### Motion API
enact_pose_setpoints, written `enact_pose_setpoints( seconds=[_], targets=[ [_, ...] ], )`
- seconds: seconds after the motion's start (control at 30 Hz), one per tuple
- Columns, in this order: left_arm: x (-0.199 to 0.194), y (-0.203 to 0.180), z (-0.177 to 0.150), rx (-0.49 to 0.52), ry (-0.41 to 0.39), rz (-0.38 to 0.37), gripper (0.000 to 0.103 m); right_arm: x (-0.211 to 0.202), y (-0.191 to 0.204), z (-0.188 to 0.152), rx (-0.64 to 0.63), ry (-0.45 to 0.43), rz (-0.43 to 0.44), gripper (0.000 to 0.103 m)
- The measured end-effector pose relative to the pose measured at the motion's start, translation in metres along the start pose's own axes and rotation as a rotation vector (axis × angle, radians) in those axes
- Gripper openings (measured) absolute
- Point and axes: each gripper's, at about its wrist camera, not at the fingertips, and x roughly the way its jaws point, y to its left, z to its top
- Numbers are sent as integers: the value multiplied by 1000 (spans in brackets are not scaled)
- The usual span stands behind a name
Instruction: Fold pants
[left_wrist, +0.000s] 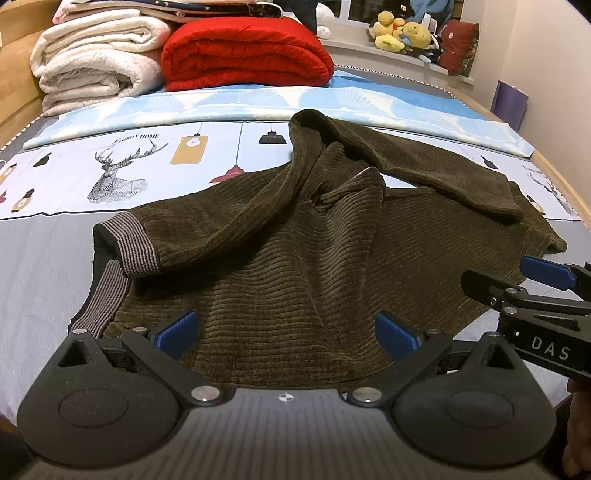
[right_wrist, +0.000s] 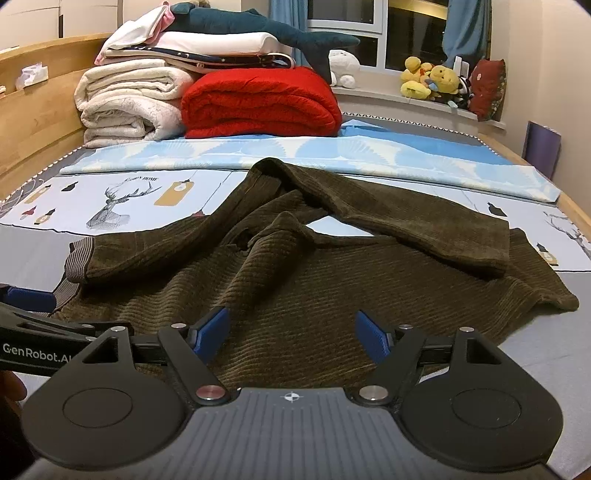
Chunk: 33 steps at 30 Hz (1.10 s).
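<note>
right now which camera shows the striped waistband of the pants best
The left wrist view. There the striped waistband sits close and well lit, its grey and dark stripes clear along the folded end and the strip below it. The right wrist view shows the same waistband at the far left, smaller and dimmer.

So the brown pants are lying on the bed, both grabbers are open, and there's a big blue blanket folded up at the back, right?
Not quite: the folded blanket at the back is red, not blue, as the right wrist view shows. The rest holds: the brown pants lie on the bed, and the left gripper and right gripper are both open.
</note>
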Motion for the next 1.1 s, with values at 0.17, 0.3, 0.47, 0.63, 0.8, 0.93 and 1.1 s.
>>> enact_pose_setpoints(
  seconds=[0.17,0.3,0.47,0.63,0.8,0.93,1.1],
  targets=[
    [0,0,0,-3,1,0,102,1,1,-1,7,-4,3,78],
    [0,0,0,-2,1,-2,102,2,2,-2,8,-7,3,78],
    [1,1,0,-4,2,-1,102,2,2,-2,8,-10,3,79],
    [1,0,0,-3,2,-1,102,2,2,-2,4,-10,-1,80],
    [0,0,0,-6,2,1,102,2,2,-2,4,-11,0,80],
    [1,0,0,-3,1,1,102,2,2,-2,1,-9,-3,80],
    [1,0,-1,-2,-1,2,102,2,2,-2,-1,-10,-3,80]
  ],
)
